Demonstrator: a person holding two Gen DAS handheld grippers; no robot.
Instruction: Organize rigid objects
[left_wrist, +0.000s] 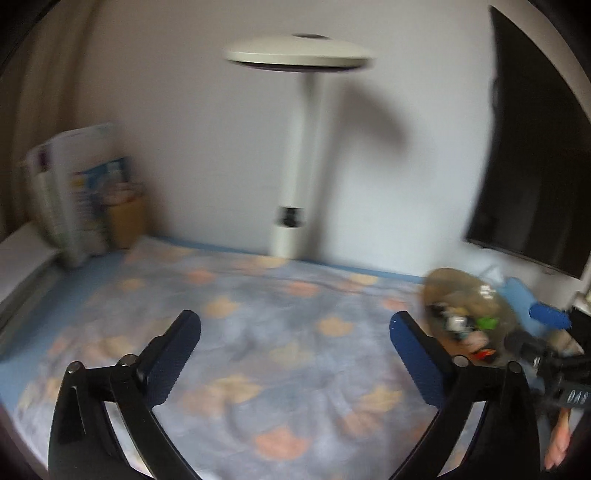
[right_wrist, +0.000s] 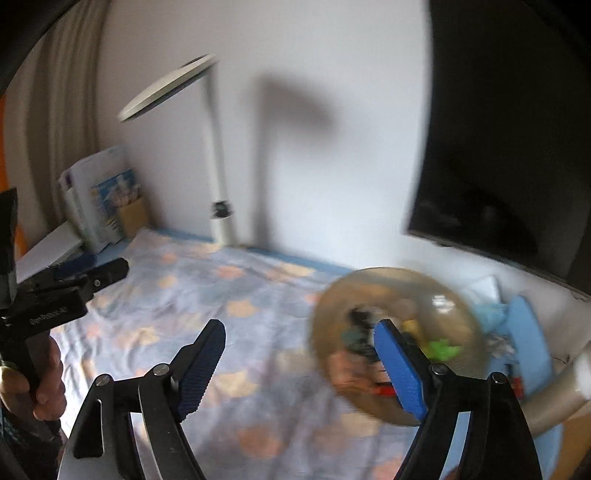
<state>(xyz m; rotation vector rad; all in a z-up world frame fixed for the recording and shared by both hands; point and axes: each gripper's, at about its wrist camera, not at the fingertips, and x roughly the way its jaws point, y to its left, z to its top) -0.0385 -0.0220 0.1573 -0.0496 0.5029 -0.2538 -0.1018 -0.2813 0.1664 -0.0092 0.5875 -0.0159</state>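
Note:
A translucent brownish bowl (right_wrist: 399, 343) holds several small toys, among them a green one (right_wrist: 443, 349); it sits on the flowered cloth at the right. It also shows in the left wrist view (left_wrist: 469, 314). My right gripper (right_wrist: 301, 332) is open and empty, its right finger in front of the bowl. My left gripper (left_wrist: 295, 325) is open and empty above the cloth, left of the bowl. Both views are blurred. The left gripper shows in the right wrist view (right_wrist: 96, 273), the right gripper in the left wrist view (left_wrist: 546, 317).
A flowered blue cloth (left_wrist: 258, 332) covers the table. A white desk lamp (left_wrist: 295, 166) stands at the back wall. Books and a box (left_wrist: 81, 199) lean at the back left. A dark monitor (left_wrist: 535, 147) is at the right. Blue items (right_wrist: 524, 332) lie right of the bowl.

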